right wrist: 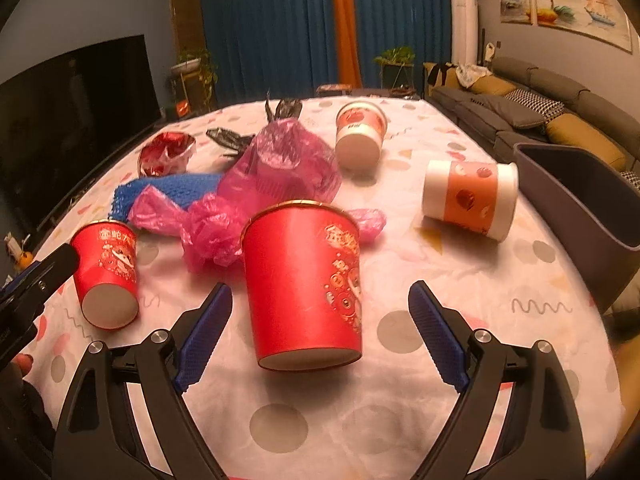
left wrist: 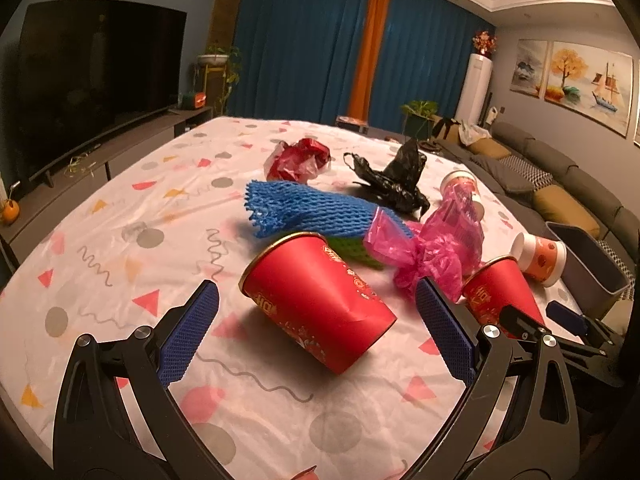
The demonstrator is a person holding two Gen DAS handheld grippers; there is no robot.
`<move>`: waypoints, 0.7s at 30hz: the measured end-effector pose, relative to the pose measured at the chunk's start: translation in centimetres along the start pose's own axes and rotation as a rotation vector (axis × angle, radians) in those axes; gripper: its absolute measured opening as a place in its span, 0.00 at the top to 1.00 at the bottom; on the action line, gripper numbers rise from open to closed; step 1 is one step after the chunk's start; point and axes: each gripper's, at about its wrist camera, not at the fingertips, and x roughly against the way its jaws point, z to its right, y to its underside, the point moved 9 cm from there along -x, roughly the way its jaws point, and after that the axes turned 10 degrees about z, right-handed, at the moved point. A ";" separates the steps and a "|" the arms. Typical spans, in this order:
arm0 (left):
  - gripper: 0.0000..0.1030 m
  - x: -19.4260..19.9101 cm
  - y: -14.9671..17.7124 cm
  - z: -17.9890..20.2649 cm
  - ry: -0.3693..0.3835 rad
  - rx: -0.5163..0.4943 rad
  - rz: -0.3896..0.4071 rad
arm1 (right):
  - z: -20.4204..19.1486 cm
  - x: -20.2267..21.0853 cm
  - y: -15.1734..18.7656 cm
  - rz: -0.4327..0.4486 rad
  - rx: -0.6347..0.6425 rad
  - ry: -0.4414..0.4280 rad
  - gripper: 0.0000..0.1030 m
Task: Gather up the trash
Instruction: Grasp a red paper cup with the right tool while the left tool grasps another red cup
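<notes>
blue curtains, TV, grey sofa

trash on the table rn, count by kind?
Red paper cups: 2
White-and-orange paper cups: 2
Plastic bags: 3, pink, black, red
Foam net sleeves: 2, blue, green
Total: 9, all on the table; grey bin at its edge not counted.

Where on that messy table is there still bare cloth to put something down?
The tablecloth lies bare on the television side, left of the blue foam net. Another free patch lies between the white-and-orange cup and the grey bin. The middle is crowded: pink plastic bag, black bag, red cups.
</notes>
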 end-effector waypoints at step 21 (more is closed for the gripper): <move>0.23 -3.7 2.5 -0.2 0.060 0.080 -0.202 | 0.1 0.3 1.4 -0.030 -0.013 -0.055 0.42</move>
